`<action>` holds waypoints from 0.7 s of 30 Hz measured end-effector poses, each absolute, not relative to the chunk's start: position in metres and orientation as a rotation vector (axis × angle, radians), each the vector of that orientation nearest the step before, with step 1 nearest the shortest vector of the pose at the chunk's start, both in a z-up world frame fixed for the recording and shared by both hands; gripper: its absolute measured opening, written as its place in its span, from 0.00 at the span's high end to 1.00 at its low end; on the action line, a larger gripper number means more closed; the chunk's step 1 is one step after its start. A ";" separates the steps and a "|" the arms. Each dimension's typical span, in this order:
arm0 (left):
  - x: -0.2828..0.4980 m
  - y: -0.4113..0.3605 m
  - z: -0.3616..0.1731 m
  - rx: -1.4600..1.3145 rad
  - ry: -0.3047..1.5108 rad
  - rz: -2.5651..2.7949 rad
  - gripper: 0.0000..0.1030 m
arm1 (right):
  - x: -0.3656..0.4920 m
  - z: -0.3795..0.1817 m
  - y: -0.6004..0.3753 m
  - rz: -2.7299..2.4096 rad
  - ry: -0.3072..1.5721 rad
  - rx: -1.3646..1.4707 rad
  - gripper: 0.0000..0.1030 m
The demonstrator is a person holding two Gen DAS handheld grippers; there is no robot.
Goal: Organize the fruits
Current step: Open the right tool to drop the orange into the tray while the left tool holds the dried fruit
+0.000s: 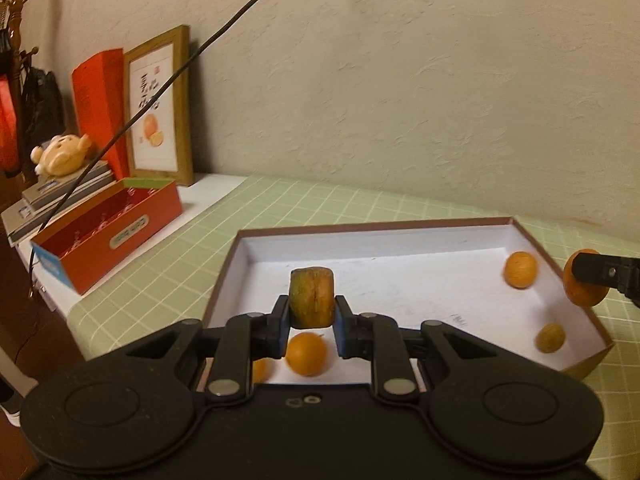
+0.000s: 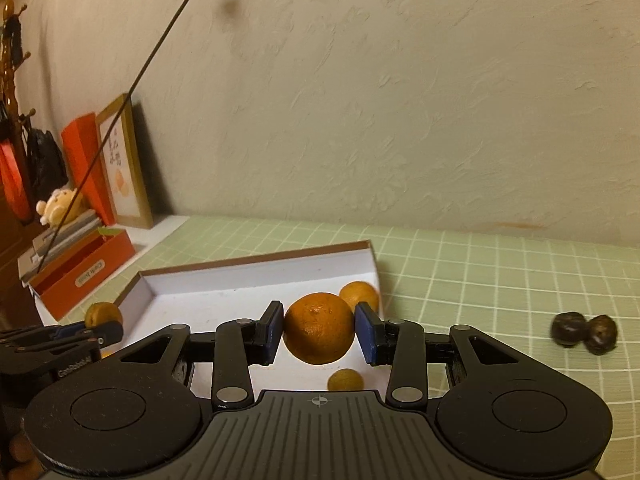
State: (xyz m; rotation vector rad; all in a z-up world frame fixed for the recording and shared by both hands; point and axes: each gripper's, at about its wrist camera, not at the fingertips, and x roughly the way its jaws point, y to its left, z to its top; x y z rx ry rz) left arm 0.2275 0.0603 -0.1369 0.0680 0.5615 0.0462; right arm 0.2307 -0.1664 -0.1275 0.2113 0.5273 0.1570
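Left gripper (image 1: 312, 312) is clamped on a greenish fruit (image 1: 311, 297) above the tray (image 1: 400, 236). Right gripper (image 2: 319, 330) is clamped on an orange (image 2: 319, 329) over the tray's right end. 4 fruits lie inside; 2 dark fruits (image 2: 584, 334) wait on the mat (image 2: 480, 280). Step: carry-in. Next: lower both, release onto clear floor. The red box (image 1: 108, 236) label is unreadable.

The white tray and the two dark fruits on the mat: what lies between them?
Only bare green checked mat lies between the white tray and the two dark fruits. This shows in the right wrist view.
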 end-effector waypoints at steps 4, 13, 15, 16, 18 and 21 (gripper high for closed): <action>0.226 0.068 -0.139 0.069 0.567 0.060 0.88 | 0.238 -0.132 -0.160 0.159 0.541 0.197 0.62; 0.231 0.080 -0.143 0.044 0.588 0.085 0.88 | 0.249 -0.139 -0.153 0.153 0.566 0.188 0.62; 0.232 0.082 -0.145 0.045 0.590 0.091 0.88 | 0.251 -0.141 -0.154 0.150 0.572 0.187 0.62; 0.233 0.083 -0.146 0.042 0.597 0.092 0.88 | 0.252 -0.142 -0.154 0.148 0.577 0.188 0.62; 0.235 0.084 -0.147 0.037 0.603 0.093 0.88 | 0.255 -0.144 -0.155 0.142 0.585 0.189 0.62; 0.238 0.086 -0.148 0.026 0.613 0.090 0.88 | 0.259 -0.146 -0.155 0.134 0.593 0.189 0.62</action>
